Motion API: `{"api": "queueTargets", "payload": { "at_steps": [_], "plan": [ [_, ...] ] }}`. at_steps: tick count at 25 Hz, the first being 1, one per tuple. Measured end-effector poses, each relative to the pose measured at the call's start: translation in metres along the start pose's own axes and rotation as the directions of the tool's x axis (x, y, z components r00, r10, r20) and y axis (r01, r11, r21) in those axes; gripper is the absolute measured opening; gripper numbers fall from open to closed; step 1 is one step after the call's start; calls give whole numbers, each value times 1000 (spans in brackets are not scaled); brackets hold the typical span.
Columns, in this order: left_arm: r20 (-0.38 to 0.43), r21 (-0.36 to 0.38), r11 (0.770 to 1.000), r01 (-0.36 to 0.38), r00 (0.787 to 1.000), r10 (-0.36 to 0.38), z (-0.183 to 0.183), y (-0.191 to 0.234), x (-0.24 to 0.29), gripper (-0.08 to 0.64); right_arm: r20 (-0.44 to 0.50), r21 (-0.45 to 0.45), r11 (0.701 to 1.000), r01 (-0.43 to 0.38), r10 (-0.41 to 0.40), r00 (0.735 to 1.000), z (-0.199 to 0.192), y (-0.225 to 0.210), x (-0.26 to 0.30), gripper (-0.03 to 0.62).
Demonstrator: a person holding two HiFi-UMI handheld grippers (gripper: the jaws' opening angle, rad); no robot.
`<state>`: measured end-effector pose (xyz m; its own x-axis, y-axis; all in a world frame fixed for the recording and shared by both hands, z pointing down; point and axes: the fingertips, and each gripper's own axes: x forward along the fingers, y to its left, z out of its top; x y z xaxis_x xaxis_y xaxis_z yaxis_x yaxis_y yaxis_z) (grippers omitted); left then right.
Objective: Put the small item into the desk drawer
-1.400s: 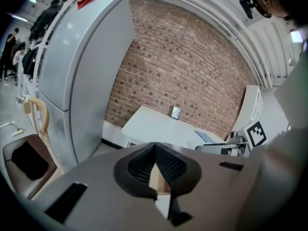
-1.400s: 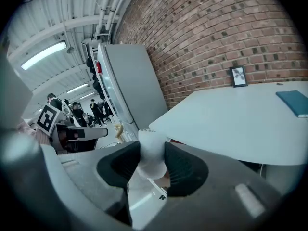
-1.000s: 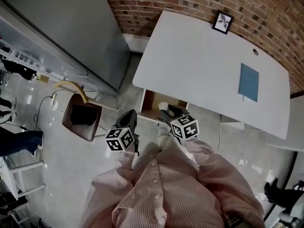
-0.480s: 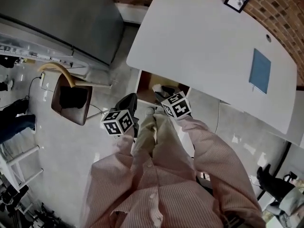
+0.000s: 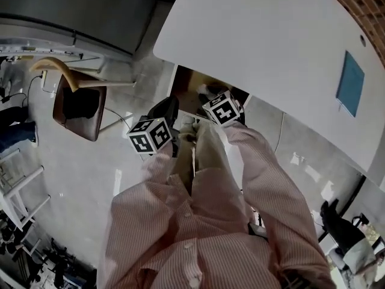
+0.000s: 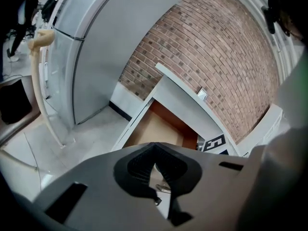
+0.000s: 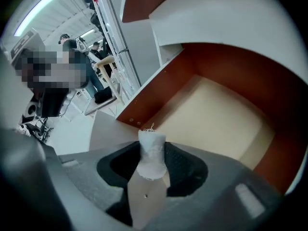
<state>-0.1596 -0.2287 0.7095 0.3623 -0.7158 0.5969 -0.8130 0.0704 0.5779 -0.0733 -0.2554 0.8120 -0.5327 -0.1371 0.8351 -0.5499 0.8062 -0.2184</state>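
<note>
Right gripper (image 7: 153, 165) pinching small white frayed fabric item (image 7: 151, 150) at the front of open brown wooden drawer (image 7: 216, 114).
Carry well in over the drawer's bare pale floor, lower close, only then spread the jaws, staying off the drawer's side walls; left gripper (image 6: 155, 170), pressed together and empty, just outside the drawer's front.

bright, even light | strong fisheye warp | dark vignetted corners
</note>
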Motion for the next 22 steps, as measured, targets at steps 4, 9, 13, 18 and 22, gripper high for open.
{"api": "queueTargets", "payload": {
  "at_steps": [4, 9, 13, 18, 22],
  "plan": [
    [2, -16, 1000, 9, 1000, -9, -8, 3, 15, -2, -34, -19, 1000, 9, -9, 999, -7, -12, 19, 156],
    [-10, -28, 1000, 10, 1000, -10, -16, 7, 26, -2, -86, -49, 999, -1, -3, 996, -19, -17, 36, 156],
    [-8, -44, 999, 10, 1000, -10, -19, 12, 31, -2, -126, -53, 999, 14, -20, 992, -28, -22, 48, 156],
    [-8, -49, 999, 9, 1000, -9, -19, 14, 35, -2, -163, -82, 996, 23, -36, 986, -35, -26, 55, 156],
    [-8, -51, 999, 8, 1000, -8, -21, 15, 37, -2, -164, -95, 995, 20, -36, 986, -35, -25, 59, 156]
  ]
}}
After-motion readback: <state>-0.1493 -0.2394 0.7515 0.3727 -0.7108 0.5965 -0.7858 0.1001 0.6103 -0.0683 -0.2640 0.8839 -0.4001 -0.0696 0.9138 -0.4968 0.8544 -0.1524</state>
